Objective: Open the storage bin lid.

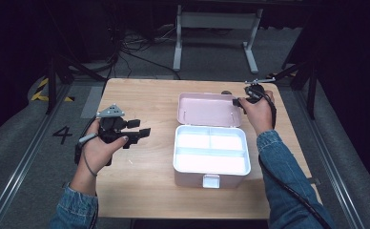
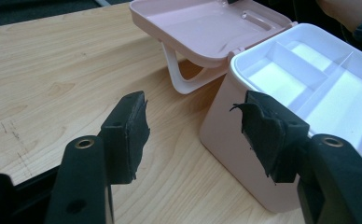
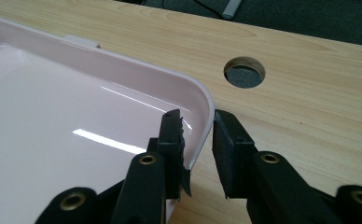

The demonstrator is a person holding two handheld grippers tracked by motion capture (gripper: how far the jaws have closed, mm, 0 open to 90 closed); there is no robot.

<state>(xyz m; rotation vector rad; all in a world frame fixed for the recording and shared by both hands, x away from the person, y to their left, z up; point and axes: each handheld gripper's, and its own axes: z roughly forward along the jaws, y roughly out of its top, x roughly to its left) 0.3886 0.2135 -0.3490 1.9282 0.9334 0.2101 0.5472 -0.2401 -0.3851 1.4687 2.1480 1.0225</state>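
A: What's on the counter (image 1: 140, 186)?

B: One pink box (image 1: 210, 162), set right of the middle. Its lid (image 1: 207, 109) is swung back flat behind it, inside up. The box's white tray has three compartments, two small at the back and one long in front, all bare. A white latch sits on the front wall.

A: Anything nearby?

B: A round hole (image 3: 244, 72) in the counter, just past the lid's far right corner. Off the counter there's a white frame (image 1: 216, 33) on the grey floor, with cables beside it. Nothing lies between either gripper and the box.

A: Where's the right gripper (image 3: 198, 135)?

B: At the lid's far right corner. Its fingers straddle the rim: one pad (image 3: 173, 140) inside the lid, the other outside over the wood. They stand a little apart. The rim sits in the gap, with light showing on the outer side, so they are not pinching it.

A: And the left gripper (image 2: 193, 135)?

B: Held above the counter well left of the box, pointing toward it. The fingers are spread wide with nothing between them. In the left gripper view, the box's near corner lies just beyond the right pad (image 2: 263, 133), and the lid's handle hangs farther back. No contact with the box.
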